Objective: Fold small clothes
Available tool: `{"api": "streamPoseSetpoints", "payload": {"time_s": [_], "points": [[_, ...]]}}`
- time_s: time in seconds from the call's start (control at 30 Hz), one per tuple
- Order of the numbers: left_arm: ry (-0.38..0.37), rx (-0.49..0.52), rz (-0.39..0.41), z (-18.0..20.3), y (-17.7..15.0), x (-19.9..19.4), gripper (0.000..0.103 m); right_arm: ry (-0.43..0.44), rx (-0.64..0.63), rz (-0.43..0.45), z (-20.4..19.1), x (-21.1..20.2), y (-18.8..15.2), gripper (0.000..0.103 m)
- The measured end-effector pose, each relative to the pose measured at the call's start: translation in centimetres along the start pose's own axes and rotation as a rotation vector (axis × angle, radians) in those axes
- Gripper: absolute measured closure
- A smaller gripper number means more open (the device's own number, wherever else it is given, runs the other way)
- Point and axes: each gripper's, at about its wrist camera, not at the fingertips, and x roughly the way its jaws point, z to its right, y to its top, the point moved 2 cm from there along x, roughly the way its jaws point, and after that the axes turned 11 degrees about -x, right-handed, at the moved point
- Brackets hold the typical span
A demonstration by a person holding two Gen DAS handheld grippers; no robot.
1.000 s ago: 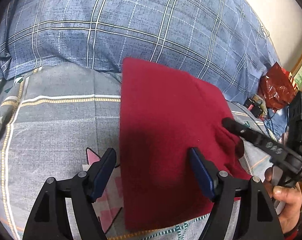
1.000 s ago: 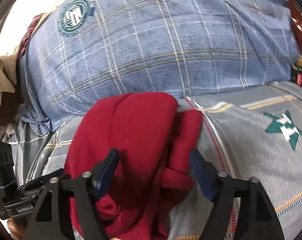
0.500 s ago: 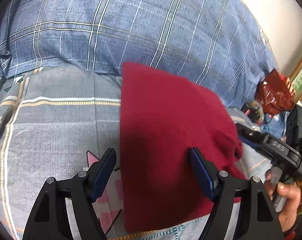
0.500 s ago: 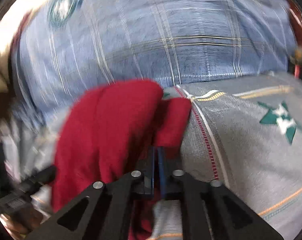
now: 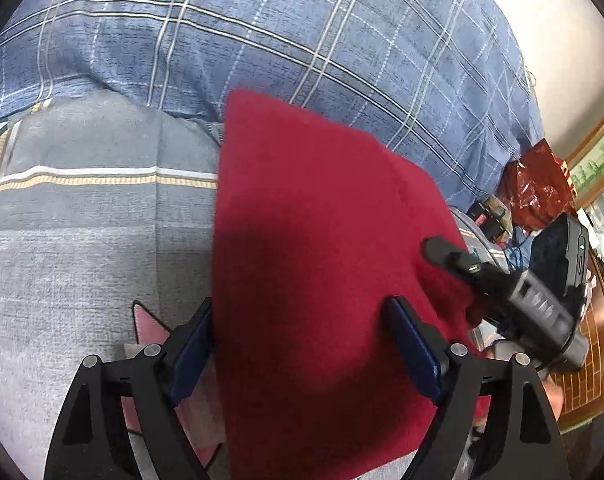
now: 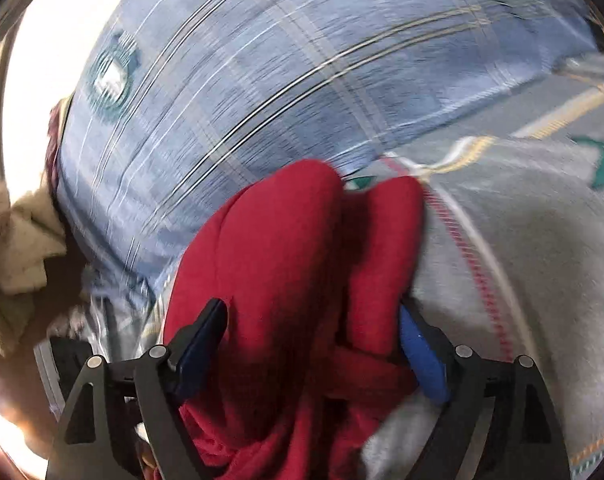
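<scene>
A small dark red garment [image 5: 317, 248] lies folded on the grey patterned bedsheet [image 5: 82, 248]. My left gripper [image 5: 302, 340] is open, its jaws wide apart over the garment's near part. My right gripper [image 5: 441, 250] reaches in from the right in the left wrist view, its tip over the garment's right edge. In the right wrist view the right gripper [image 6: 313, 344] is open, with bunched red cloth [image 6: 286, 264] lying between its blue pads [image 6: 421, 352]. That view is blurred by motion.
A big blue plaid pillow [image 5: 302, 40] lies behind the garment. A red plastic bag [image 5: 537, 184] and small items sit at the right edge of the bed. Beige cloth [image 6: 18, 248] lies at the left in the right wrist view.
The right gripper shut on the red cloth half a second ago and has now opened again, moving fast. The left gripper stayed open and moved slightly closer over the garment.
</scene>
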Motion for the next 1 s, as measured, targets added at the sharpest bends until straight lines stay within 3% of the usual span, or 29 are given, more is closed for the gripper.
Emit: {"api": "streamPoseSetpoints", "payload": {"time_s": [0.1,0.17,0.23,0.33,0.63,0.87,0.93,1.0], "points": [[0.02,0.032,0.022,0.2,-0.4,-0.1,0.035,-0.072,-0.101,0.012,-1.4,0.3,-0.3,0.021],[0.029,0.055,0.035,0.4,-0.7,-0.7,0.044,-0.109,-0.156,0.03,-2.1,-0.2,-0.4,0.043],[0.023,0.058,0.042,0.7,-0.8,-1.5,0.054,-0.144,-0.208,0.065,-3.2,-1.2,-0.2,0.057],[0.013,0.081,0.057,1.4,-1.4,-3.3,0.063,-0.16,-0.263,0.103,-4.7,-2.3,-0.1,0.065],[0.022,0.122,0.063,1.4,-5.6,-11.5,0.068,-0.061,-0.327,0.11,-8.9,-5.9,-1.6,0.072],[0.07,0.116,0.056,-0.2,-12.0,-18.4,0.07,0.0,-0.296,0.008,-11.0,-8.2,-6.1,0.073],[0.106,0.119,0.044,-0.7,-13.6,-18.9,0.071,-0.072,-0.324,-0.041,-11.3,-8.4,-7.9,0.073],[0.143,0.127,0.066,-0.8,-14.5,-19.7,0.071,-0.221,-0.376,-0.066,-11.6,-8.6,-8.8,0.068]]}}
